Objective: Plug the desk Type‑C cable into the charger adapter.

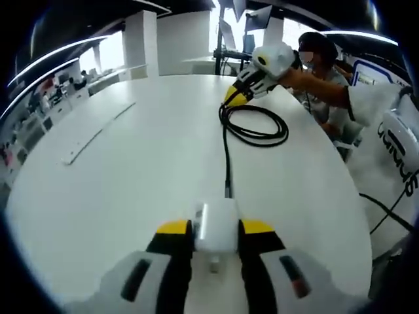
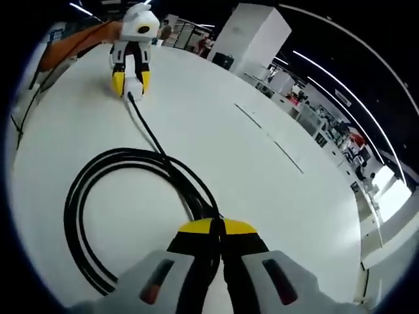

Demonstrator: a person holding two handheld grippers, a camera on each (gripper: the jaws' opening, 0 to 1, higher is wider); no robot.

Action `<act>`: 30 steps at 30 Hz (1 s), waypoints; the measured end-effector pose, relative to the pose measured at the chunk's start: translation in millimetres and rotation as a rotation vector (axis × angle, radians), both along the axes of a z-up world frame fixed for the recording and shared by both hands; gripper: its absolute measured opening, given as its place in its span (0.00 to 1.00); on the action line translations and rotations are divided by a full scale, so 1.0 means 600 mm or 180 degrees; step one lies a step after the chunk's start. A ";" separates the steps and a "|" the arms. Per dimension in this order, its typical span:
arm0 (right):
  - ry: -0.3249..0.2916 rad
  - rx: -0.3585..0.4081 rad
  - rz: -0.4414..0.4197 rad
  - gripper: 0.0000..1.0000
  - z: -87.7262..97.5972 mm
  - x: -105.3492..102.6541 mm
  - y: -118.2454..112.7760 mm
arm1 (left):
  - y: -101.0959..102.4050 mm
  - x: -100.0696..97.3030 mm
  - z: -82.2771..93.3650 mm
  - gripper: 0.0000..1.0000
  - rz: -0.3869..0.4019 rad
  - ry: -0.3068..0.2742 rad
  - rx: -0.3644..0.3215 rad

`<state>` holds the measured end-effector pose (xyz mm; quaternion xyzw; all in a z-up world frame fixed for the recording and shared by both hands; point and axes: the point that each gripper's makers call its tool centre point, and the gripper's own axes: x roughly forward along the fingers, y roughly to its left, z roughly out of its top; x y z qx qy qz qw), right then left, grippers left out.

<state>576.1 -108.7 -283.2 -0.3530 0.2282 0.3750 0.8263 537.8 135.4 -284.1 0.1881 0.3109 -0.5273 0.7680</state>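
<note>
My left gripper [image 1: 215,227] is shut on a white charger adapter [image 1: 216,222] low over the white table [image 1: 131,196]. A black Type-C cable [image 1: 227,157] runs from the adapter's front face, where its plug end [image 1: 228,190] meets it, to a coil [image 1: 256,125]. My right gripper [image 1: 237,95] pinches the cable at the coil's far side. In the right gripper view, my right gripper [image 2: 217,227] is shut on the cable, the coil [image 2: 111,196] lies to its left, and the cable [image 2: 147,127] leads to the adapter [image 2: 133,86] in my left gripper [image 2: 131,82].
A long flush strip [image 1: 98,134] runs along the table's left part and shows as a thin line [image 2: 268,137] in the right gripper view. A person's sleeve [image 1: 366,98] reaches in at the right. The table's edge [image 1: 340,157] curves close by the coil.
</note>
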 end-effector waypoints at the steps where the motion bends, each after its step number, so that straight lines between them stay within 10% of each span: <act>1: -0.0008 0.0002 -0.0011 0.02 0.001 0.013 -0.001 | 0.001 0.004 0.000 0.26 0.0002 -0.0009 -0.0001; 17: -0.0188 0.0147 -0.0063 0.16 0.007 0.035 0.001 | 0.018 0.024 0.012 0.37 0.0206 -0.0121 -0.0255; 30: -0.0337 0.1411 -0.0192 0.24 0.077 -0.026 0.016 | 0.061 -0.010 0.059 0.44 0.1015 -0.0718 -0.1028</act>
